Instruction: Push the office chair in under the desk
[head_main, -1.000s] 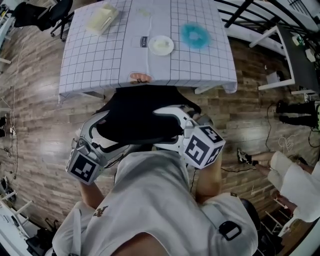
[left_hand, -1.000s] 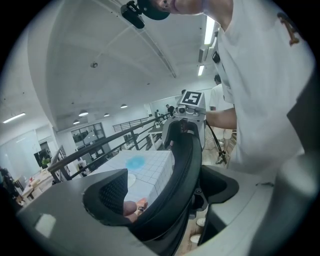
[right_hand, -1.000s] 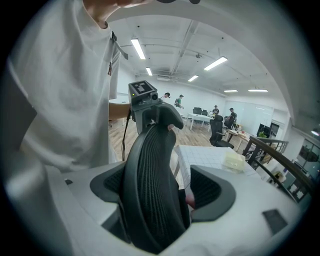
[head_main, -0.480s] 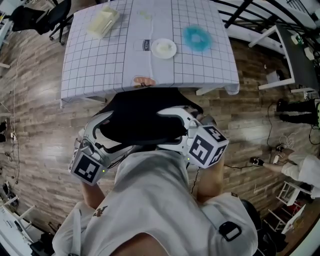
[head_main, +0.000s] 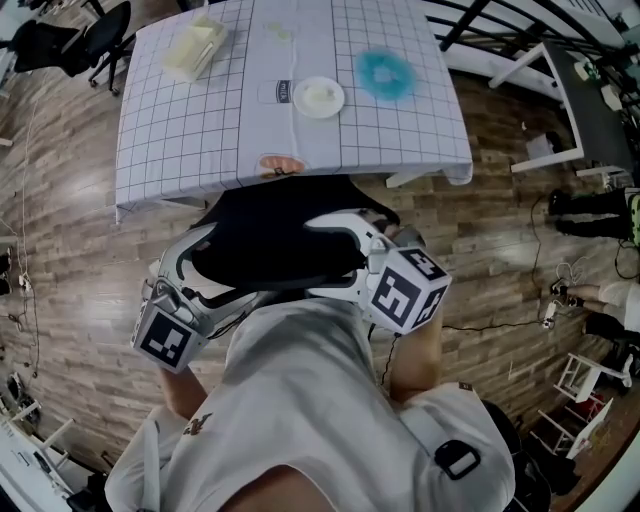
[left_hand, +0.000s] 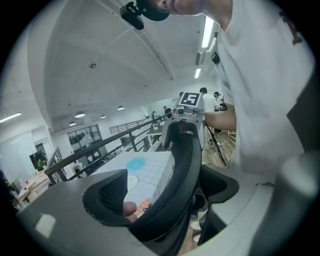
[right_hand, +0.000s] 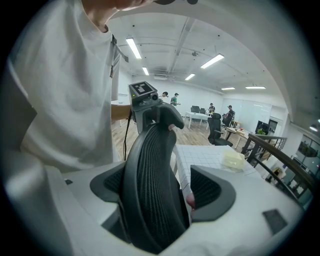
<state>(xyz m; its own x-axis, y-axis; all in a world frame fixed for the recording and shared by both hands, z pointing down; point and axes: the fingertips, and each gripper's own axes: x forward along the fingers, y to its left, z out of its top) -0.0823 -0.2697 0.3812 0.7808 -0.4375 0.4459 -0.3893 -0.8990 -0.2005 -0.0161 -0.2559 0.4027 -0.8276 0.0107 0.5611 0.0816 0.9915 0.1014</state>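
Seen from above in the head view, the black office chair (head_main: 268, 235) stands at the front edge of the desk (head_main: 180, 130), which wears a white grid cloth. The chair's seat reaches just under the cloth's hem. My left gripper (head_main: 215, 265) straddles the left end of the mesh backrest (left_hand: 180, 170), open, with a gap at the left pad. My right gripper (head_main: 320, 257) straddles the right end of the backrest (right_hand: 150, 190), also open, with cloth showing beside the right pad. My torso hides the chair's base.
On the desk lie a white plate (head_main: 319, 96), a blue round thing (head_main: 387, 73), a pale yellow box (head_main: 193, 47) and a pink thing (head_main: 280, 165) at the front hem. Another black chair (head_main: 90, 35) stands far left. A white table (head_main: 575, 100) and cables sit on the right.
Both grippers stay on the backrest and the chair keeps its place at the desk edge. The person at the right has moved off toward the frame's edge.
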